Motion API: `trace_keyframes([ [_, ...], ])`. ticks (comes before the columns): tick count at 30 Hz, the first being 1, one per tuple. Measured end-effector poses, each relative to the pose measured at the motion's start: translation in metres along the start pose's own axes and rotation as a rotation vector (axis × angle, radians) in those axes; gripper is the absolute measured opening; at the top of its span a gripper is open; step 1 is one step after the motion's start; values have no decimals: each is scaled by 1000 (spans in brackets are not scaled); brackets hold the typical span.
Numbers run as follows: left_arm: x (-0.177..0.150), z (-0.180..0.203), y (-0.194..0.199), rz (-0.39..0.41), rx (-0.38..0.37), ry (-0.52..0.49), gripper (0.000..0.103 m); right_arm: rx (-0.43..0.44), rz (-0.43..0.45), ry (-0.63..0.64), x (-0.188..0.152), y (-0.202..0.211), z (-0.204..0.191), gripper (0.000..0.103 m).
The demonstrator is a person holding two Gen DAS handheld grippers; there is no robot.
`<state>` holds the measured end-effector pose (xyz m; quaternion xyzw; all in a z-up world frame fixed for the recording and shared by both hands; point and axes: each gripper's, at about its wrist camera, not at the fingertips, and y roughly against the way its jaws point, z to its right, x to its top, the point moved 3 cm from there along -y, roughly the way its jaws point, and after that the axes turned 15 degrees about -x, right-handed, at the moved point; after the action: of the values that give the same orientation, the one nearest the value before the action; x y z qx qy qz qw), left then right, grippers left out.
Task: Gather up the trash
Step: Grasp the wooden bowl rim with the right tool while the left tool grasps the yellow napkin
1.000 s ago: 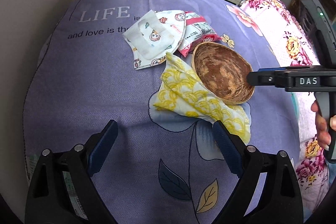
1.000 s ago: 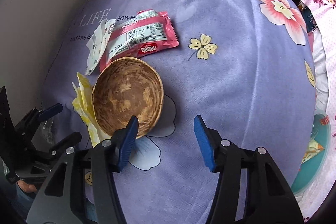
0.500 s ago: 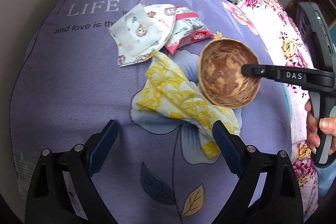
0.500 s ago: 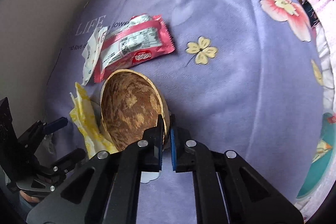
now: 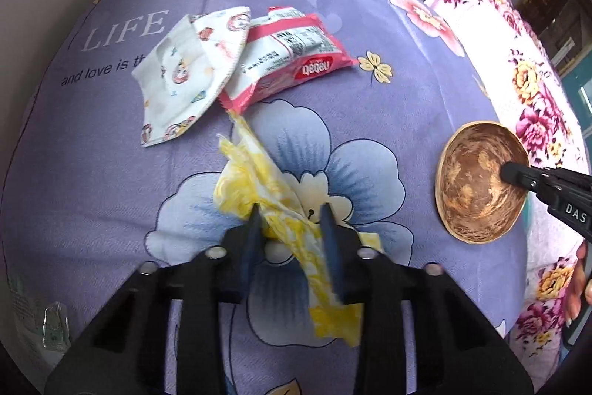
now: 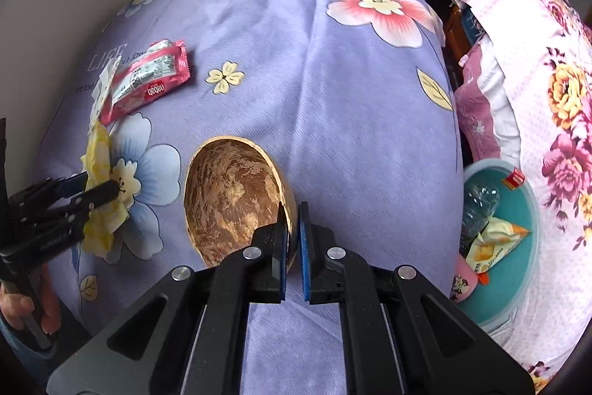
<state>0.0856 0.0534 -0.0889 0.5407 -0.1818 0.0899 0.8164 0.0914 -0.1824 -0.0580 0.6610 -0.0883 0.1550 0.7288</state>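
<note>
the right gripper [image 6: 294, 239] is pinched nearly shut on the near rim of the brown bowl [image 6: 229, 202], one finger inside the rim and one outside, so the bowl is carried by its edge alone and hangs tilted. in the left view the same bowl [image 5: 481, 182] shows beyond the edge of the purple cloth [image 5: 370, 24], toward the flowered pink bedding [image 5: 536, 99]. a bowl held by one edge can pivot in the pads or slip out, and a quick swing would likely be the cause. whether it counts as trash or is only being moved aside, i cannot tell.

the left gripper [image 5: 292, 236] is closed partway around the yellow wrapper [image 5: 259, 180], which is bunched between the fingers, with a long tail trailing back under the gripper and another toward the bowl's former side of the cloth. the grip looks loose: thin crumpled paper can slide out when lifted, or the tail could drag.

farther from the bowl, a pink snack packet [image 5: 292, 62] lies on the cloth, touching the patterned face mask [image 5: 192, 76] beside it. both are untouched. the wrapper's far tip lies just beside the packet, so pulling it may nudge the packet.

to the right of the bowl, off the cloth's edge, a teal bin [image 6: 518, 284] already holds a bottle and wrappers. it sits low and partly behind bedding, so a drop released early could miss it.
</note>
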Motion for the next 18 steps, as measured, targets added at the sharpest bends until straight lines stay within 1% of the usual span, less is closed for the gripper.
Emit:
trace_keyframes([
  [1, 0, 1, 0, -2, 0, -7, 23, 2, -3, -2, -1, -2, 1, 8],
  [3, -3, 6, -1, -6, -5, -22, 21, 3, -2, -6, -3, -6, 11, 9],
  [4, -4, 6, -2, -9, -11, -24, 20, 5, -2, -9, -5, -12, 10, 10],
  [6, -6, 10, -3, -14, -18, -33, 19, 21, -7, -23, -5, -20, 7, 14],
  [8, -7, 15, -6, -22, -22, -45, 19, 31, -9, -34, -5, -26, 6, 25],
  [10, -8, 22, -9, -27, -21, -56, 19, 32, -4, -41, -3, -30, 5, 31],
  [11, -8, 24, -9, -28, -18, -57, 19, 29, 3, -47, -3, -31, 6, 31],
  [12, -8, 26, -9, -25, -15, -56, 19, 28, 9, -49, -2, -31, 5, 31],
  [13, -8, 28, -8, -22, -13, -56, 18, 38, 21, -52, -3, -29, 6, 19],
  [14, -9, 31, -7, -18, -11, -59, 18, 51, 31, -53, -3, -27, 7, 11],
  [15, -8, 35, -4, -14, -14, -67, 18, 54, 50, -48, -5, -21, 8, 9],
  [17, -7, 40, -2, -10, -19, -79, 17, 34, 89, -45, -7, -12, 14, 6],
  [18, -6, 42, -1, -9, -22, -86, 17, 36, 94, -52, -7, -10, 17, 6],
])
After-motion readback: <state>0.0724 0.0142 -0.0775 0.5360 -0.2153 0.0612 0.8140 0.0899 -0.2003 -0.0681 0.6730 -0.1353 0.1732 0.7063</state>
